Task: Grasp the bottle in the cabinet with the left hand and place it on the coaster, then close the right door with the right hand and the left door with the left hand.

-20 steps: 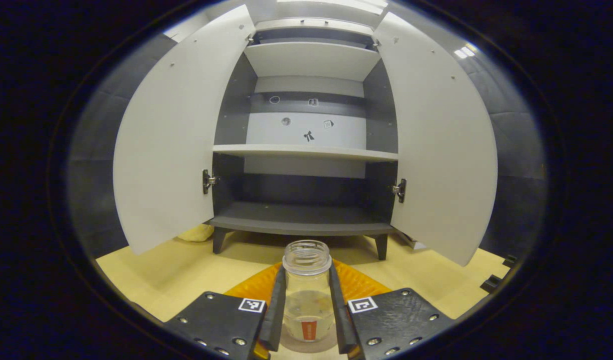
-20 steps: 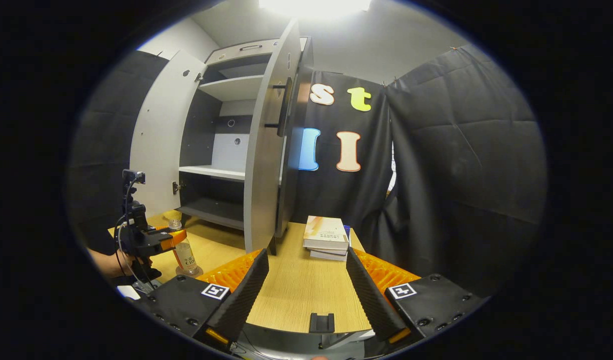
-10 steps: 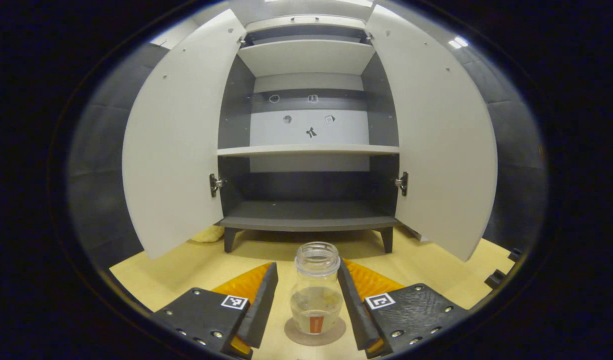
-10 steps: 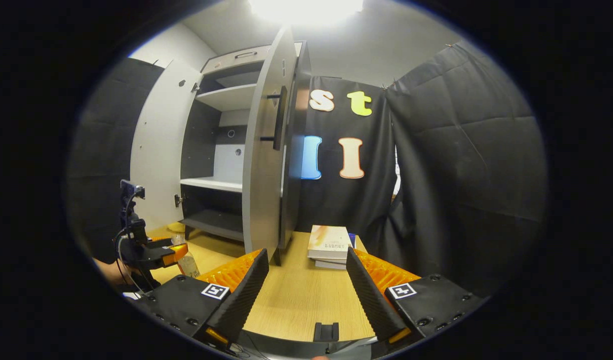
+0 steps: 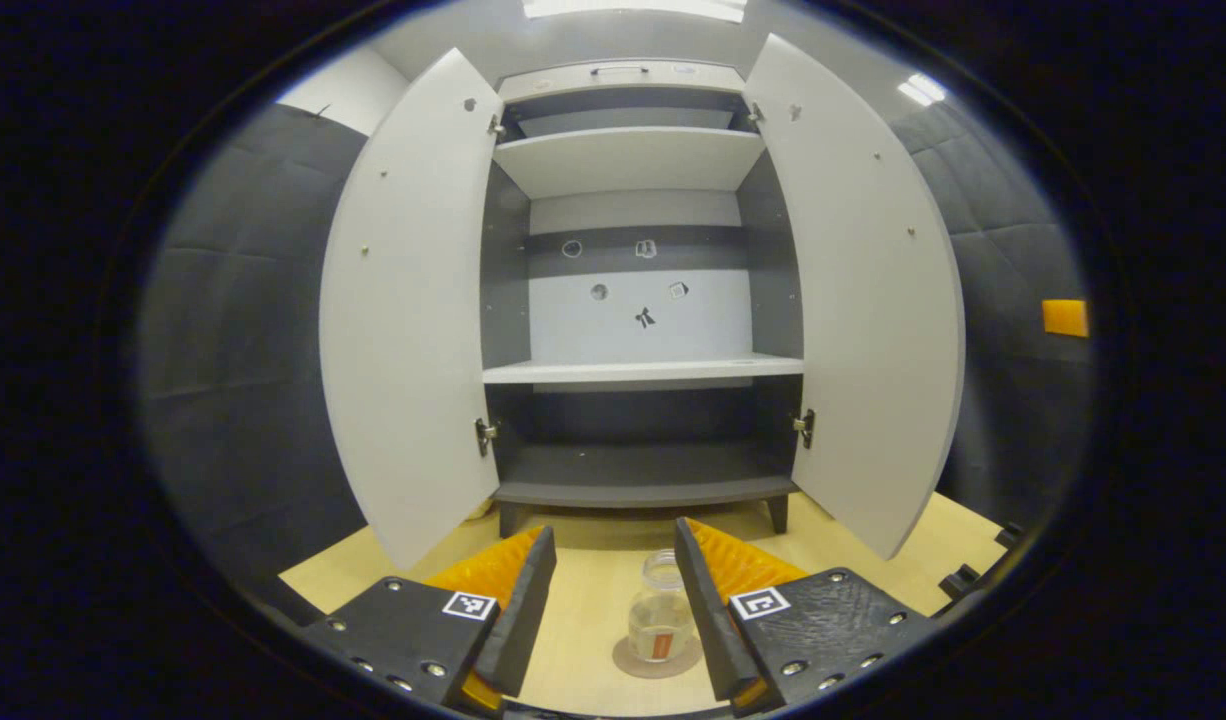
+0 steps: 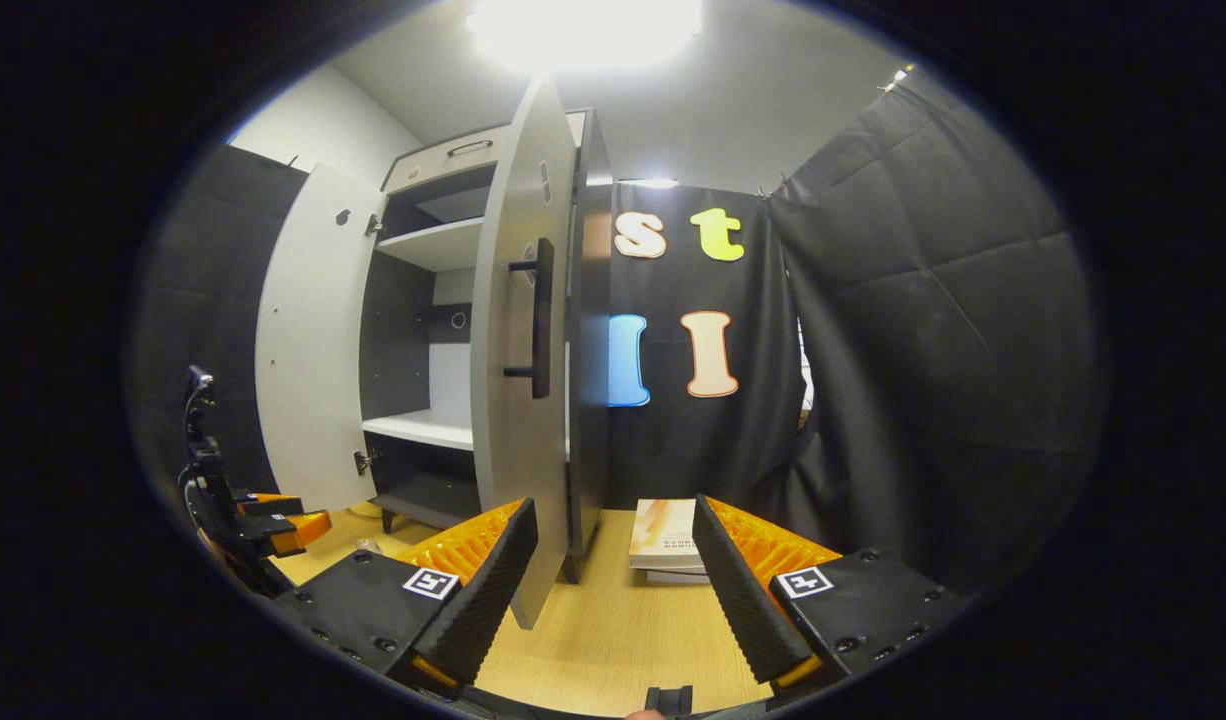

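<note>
A clear, capless bottle [image 5: 659,620] stands upright on a round brown coaster [image 5: 641,664] on the wooden table, in front of the cabinet. My left gripper [image 5: 613,528] is open and drawn back, and the bottle sits free in the gap between its fingers. Both cabinet doors hang open: the left door [image 5: 408,300] and the right door [image 5: 863,300]. In the right gripper view, my right gripper [image 6: 613,503] is open and holds nothing. Just beyond it the right door [image 6: 513,350] stands edge-on with its dark handle [image 6: 541,318]. The left gripper [image 6: 263,515] shows at the far left.
The cabinet shelves [image 5: 643,372] hold nothing. A stack of books [image 6: 663,535] lies on the table [image 6: 613,640] right of the cabinet, near the black cloth wall. Small black clips [image 5: 958,580] sit at the table's right edge.
My left gripper opened, let go of the bottle on the coaster, and drew back and up. My right gripper rose and came closer to the right door's edge.
</note>
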Demonstrator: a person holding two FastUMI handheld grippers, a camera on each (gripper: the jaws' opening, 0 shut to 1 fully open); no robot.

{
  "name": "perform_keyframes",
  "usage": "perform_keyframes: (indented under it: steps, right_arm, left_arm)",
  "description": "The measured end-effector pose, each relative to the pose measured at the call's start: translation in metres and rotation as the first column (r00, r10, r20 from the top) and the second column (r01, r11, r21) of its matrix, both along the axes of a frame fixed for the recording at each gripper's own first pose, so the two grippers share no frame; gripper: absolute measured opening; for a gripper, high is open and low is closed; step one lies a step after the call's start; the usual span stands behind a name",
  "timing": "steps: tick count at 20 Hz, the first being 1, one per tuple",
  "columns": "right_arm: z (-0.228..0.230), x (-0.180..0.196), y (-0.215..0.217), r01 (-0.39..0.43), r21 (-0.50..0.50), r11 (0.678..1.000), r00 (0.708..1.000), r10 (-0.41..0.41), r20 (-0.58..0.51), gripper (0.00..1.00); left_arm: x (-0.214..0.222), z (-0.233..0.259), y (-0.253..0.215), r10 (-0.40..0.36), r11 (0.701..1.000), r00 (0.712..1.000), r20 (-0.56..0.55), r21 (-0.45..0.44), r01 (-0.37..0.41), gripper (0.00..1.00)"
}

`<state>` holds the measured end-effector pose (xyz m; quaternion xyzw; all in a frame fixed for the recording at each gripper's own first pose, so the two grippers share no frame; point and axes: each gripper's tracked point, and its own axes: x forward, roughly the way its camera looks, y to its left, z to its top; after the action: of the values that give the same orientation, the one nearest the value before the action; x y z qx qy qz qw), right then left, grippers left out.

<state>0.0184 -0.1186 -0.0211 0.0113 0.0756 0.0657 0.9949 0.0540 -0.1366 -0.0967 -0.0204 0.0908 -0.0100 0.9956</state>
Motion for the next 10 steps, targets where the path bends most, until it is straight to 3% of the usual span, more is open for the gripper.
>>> perform_keyframes:
  steps: [4, 10]
  right_arm:
    - [0.022, 0.029, -0.007, 0.075, 0.028, 0.997, 0.997, -0.074, -0.019, 0.96]
    - [0.059, 0.071, 0.004, 0.188, 0.011, 0.982, 0.982, -0.188, 0.021, 0.99]
  left_arm:
    - [-0.006, 0.025, 0.035, 0.059, 0.998, 0.998, 0.006, -0.017, -0.059, 0.70]
    - [-0.012, 0.053, 0.096, 0.096, 0.994, 0.994, 0.052, 0.038, -0.098, 0.70]
